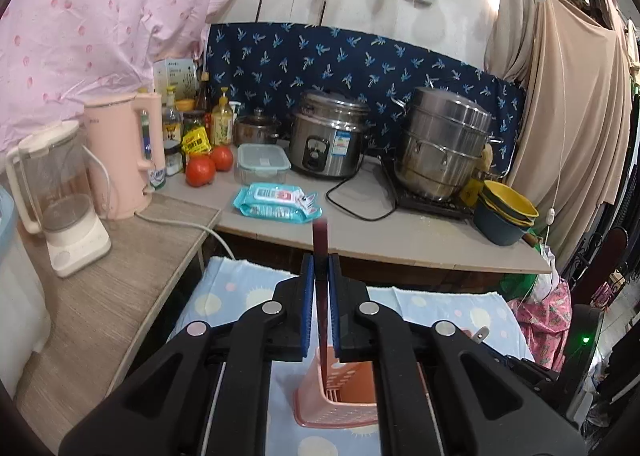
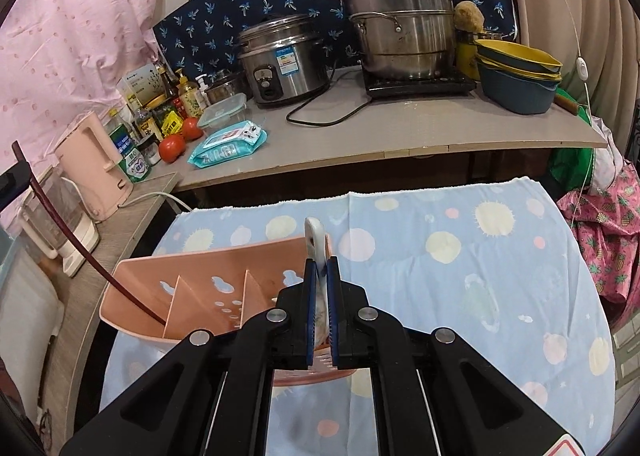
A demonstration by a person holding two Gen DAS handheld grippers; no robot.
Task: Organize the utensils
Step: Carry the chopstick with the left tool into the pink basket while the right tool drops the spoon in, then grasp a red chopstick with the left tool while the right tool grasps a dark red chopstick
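Observation:
My left gripper (image 1: 320, 260) is shut on a dark red chopstick (image 1: 320, 236), which stands upright between the blue pads. Its lower end reaches down into a pink perforated utensil holder (image 1: 340, 396) below the jaws. In the right wrist view the same chopstick (image 2: 68, 232) slants into the leftmost compartment of the holder (image 2: 200, 268). My right gripper (image 2: 320, 262) is shut on a white spoon (image 2: 314, 232) held upright over the holder's right end. The spoon's end sticks up past the fingertips, and its lower part is hidden behind the jaws.
The holder stands on a light blue spotted cloth (image 2: 440, 256). Behind it a grey counter (image 2: 400, 128) carries a rice cooker (image 2: 280, 60), a steel steamer pot (image 2: 400, 16), stacked bowls (image 2: 520, 72), a wipes pack (image 2: 228, 144) and tomatoes (image 2: 172, 148). A pink kettle (image 1: 120, 156) and a blender (image 1: 60, 196) stand at the left.

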